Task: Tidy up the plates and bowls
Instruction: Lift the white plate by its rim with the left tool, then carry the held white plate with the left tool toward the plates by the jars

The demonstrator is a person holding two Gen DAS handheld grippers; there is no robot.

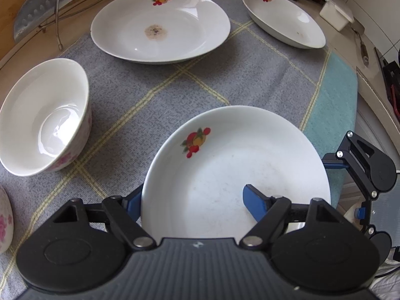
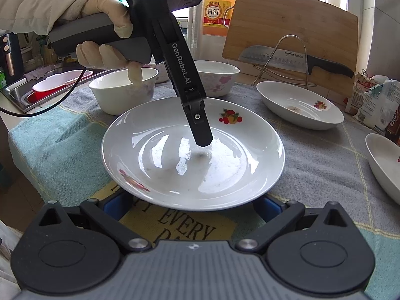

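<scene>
The near fruit-print plate (image 1: pixel 235 175) lies on the grey checked cloth (image 1: pixel 155 85) covering the worktop. The left gripper (image 1: pixel 192 201) straddles the plate's rim — one blue finger (image 1: pixel 255 203) inside, the other outside — though whether its pads press I cannot tell. The right gripper (image 2: pixel 195 206) is spread wide at the plate's near edge, gripping nothing.

Plates (image 2: pixel 240 175) and bowls (image 1: pixel 37 115) look like glossy white glazed ceramic, sitting on a matt woven cloth (image 1: pixel 155 85), with a smooth wooden board (image 2: pixel 287 37) and shiny steel knife blade (image 2: pixel 272 58) behind.
</scene>
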